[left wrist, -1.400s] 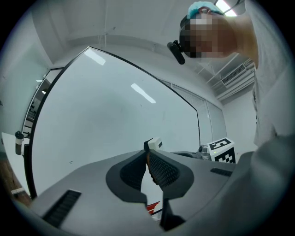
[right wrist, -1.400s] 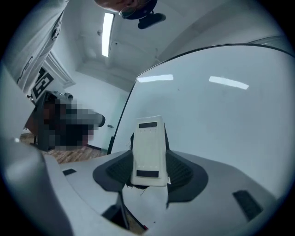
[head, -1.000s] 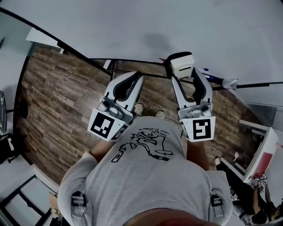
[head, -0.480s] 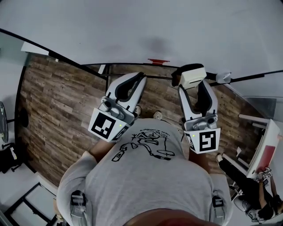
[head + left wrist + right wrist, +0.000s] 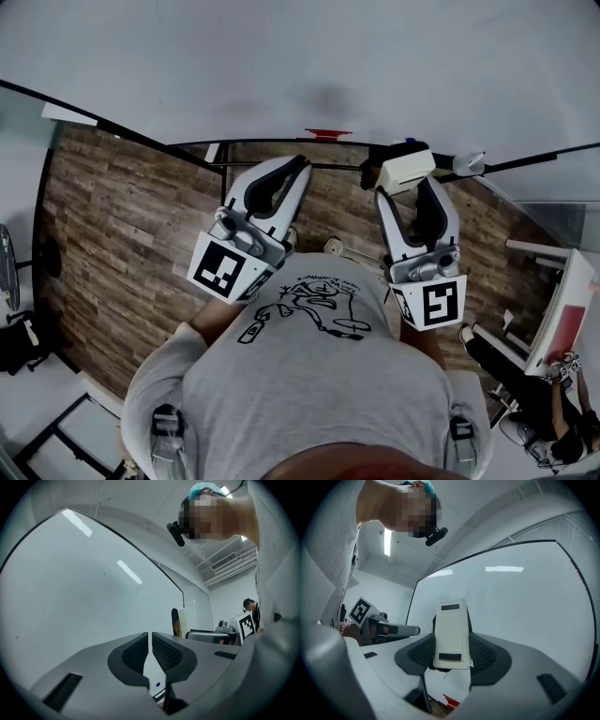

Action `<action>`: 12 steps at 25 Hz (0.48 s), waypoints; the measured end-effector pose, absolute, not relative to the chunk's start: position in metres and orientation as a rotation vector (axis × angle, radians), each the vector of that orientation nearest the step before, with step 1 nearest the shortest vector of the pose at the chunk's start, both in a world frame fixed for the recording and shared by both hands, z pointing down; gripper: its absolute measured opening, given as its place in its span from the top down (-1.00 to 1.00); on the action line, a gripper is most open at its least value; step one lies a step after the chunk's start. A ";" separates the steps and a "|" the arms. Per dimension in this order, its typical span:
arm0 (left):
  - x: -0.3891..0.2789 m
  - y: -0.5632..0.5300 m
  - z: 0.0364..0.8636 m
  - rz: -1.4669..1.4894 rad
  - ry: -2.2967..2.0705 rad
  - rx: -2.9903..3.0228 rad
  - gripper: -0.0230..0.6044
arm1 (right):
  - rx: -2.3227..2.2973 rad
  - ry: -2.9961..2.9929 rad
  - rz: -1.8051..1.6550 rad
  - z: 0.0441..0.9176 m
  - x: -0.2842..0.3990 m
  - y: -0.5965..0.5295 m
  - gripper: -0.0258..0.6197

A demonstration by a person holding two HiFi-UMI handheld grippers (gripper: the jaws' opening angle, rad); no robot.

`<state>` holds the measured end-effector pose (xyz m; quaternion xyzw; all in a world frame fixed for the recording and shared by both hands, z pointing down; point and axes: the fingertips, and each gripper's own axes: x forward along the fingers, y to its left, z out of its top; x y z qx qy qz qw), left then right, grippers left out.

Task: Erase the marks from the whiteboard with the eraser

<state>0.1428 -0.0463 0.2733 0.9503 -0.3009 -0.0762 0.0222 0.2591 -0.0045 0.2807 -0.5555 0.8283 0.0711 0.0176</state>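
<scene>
The whiteboard (image 5: pixel 309 56) fills the top of the head view and looks nearly blank, apart from a faint grey smudge (image 5: pixel 328 97). My right gripper (image 5: pixel 407 187) is shut on the white eraser (image 5: pixel 405 169), held just below the board's lower edge. In the right gripper view the eraser (image 5: pixel 451 630) stands upright between the pads, pointing at the board (image 5: pixel 520 602). My left gripper (image 5: pixel 289 171) hovers to its left, shut with nothing in it. In the left gripper view its pads (image 5: pixel 136 653) almost touch in front of the board (image 5: pixel 70 592).
A red item (image 5: pixel 328 133) and a blue marker tip (image 5: pixel 410 142) lie along the board's tray. Wooden floor (image 5: pixel 112 234) shows below. A white table (image 5: pixel 558 319) and a seated person (image 5: pixel 553 412) are at the right.
My right gripper has carried the eraser to the right and slightly down along the board's lower edge. The left gripper has hardly moved.
</scene>
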 end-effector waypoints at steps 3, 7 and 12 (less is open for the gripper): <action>0.144 -0.048 0.273 -0.240 -0.934 2.944 0.80 | -1.727 2.570 0.218 0.281 0.261 -0.006 0.19; 0.144 -0.050 0.275 -0.238 -0.934 2.940 0.80 | -1.725 2.570 0.214 0.282 0.262 -0.008 0.19; 0.147 -0.052 0.275 -0.236 -0.929 2.941 0.80 | -1.727 2.566 0.213 0.282 0.265 -0.011 0.19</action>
